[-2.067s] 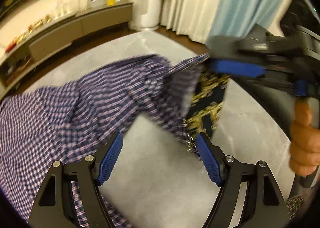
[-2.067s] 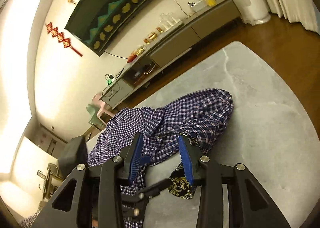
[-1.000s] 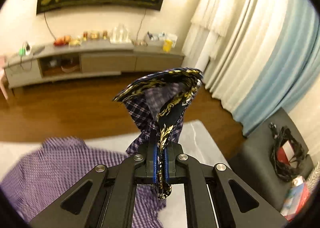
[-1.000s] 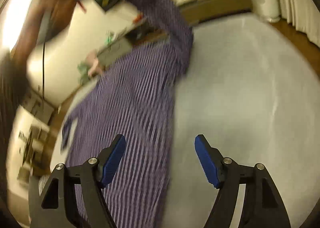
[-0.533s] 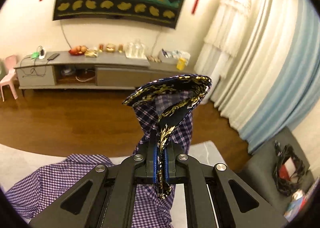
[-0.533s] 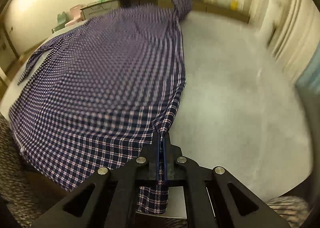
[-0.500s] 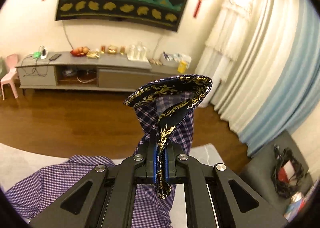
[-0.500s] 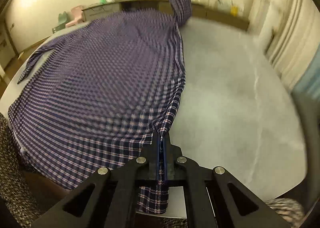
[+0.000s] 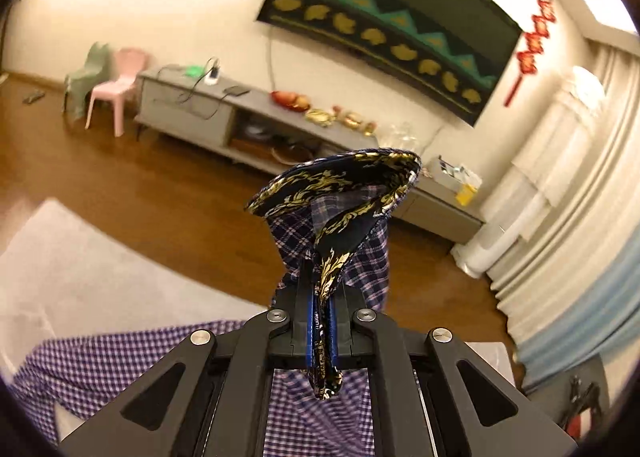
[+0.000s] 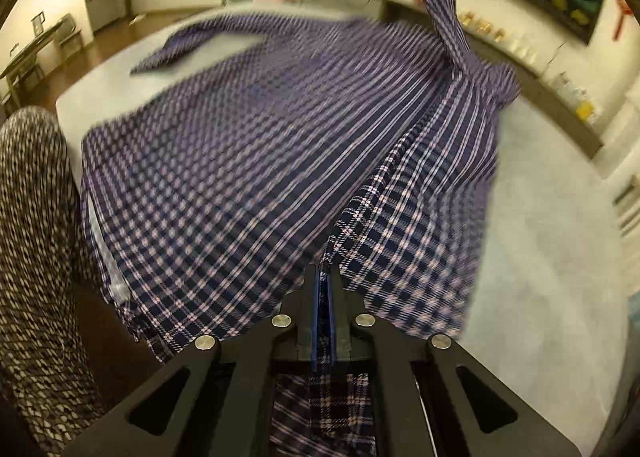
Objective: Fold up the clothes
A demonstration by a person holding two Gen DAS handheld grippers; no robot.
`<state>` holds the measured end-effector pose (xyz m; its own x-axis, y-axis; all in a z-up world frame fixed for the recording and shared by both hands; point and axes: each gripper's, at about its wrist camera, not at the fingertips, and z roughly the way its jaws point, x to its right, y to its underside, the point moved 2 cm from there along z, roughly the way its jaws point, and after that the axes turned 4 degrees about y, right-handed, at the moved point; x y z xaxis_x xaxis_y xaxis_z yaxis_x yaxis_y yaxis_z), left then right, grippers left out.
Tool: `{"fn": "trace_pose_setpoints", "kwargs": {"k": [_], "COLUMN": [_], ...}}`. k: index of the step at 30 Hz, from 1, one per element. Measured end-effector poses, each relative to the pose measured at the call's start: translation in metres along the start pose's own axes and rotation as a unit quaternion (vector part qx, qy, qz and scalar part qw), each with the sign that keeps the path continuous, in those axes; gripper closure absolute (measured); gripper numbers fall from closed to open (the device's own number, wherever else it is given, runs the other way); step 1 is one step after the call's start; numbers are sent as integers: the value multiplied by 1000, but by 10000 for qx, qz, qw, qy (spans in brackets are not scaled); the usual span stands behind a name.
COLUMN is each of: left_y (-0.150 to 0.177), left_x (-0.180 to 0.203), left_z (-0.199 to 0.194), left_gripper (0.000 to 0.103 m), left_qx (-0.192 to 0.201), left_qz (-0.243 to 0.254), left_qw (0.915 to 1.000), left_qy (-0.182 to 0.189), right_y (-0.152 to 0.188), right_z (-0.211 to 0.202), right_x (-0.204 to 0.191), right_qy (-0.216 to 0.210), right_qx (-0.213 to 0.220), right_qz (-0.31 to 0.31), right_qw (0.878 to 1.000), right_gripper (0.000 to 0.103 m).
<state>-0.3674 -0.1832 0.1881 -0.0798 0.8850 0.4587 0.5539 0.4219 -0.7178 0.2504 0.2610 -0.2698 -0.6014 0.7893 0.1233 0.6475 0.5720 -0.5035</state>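
1. The left gripper (image 9: 320, 331) has its blue fingers (image 9: 310, 321) squeezed tight on the collar of the purple and white checked cotton shirt (image 9: 332, 253). The collar has a dark lining with gold leaf shapes (image 9: 340, 181), and it sticks up above the fingers like a cone.
2. The right gripper (image 10: 322, 317) has its fingers pressed together on the bottom edge of the same shirt (image 10: 248, 153).
3. From the right gripper the shirt spreads out wide over the pale grey stone surface (image 10: 552, 241). A bit of the hem hangs off the near edge of the surface.
4. At the far side of the surface, one twisted strip of the shirt goes up and out of the top of the picture.
5. One sleeve (image 10: 180, 49) lies flat on the far left part of the surface.
6. A black and white patterned leg of the person (image 10: 36, 257) is beside the left edge of the surface.
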Motion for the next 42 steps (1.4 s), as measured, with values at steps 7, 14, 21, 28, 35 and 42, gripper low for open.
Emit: {"fn": "trace_pose_setpoints", "kwargs": {"k": [7, 14, 21, 28, 35, 42], "left_y": [35, 55, 57, 73, 96, 127], "left_x": [-8, -10, -17, -39, -45, -4], "left_z": [-29, -89, -137, -101, -67, -63], "left_gripper": [97, 97, 97, 97, 97, 97], "left_qx": [140, 638, 1122, 541, 28, -385], "left_qz": [287, 345, 415, 580, 565, 1091], "left_qw": [9956, 9865, 9723, 9848, 9883, 9817], "left_qy": [878, 1466, 2008, 1547, 1419, 1510], "right_y": [-33, -164, -276, -312, -252, -98], "right_z": [-20, 33, 159, 219, 138, 25], "right_x": [83, 244, 347, 391, 363, 195], "right_qy": [-1278, -15, 516, 745, 375, -1094], "right_qx": [233, 632, 200, 59, 385, -93], "right_qz": [880, 1095, 1359, 1835, 1838, 846], "right_qw": [9876, 9920, 9892, 9802, 9815, 9903], "right_gripper": [60, 60, 62, 67, 67, 66]}}
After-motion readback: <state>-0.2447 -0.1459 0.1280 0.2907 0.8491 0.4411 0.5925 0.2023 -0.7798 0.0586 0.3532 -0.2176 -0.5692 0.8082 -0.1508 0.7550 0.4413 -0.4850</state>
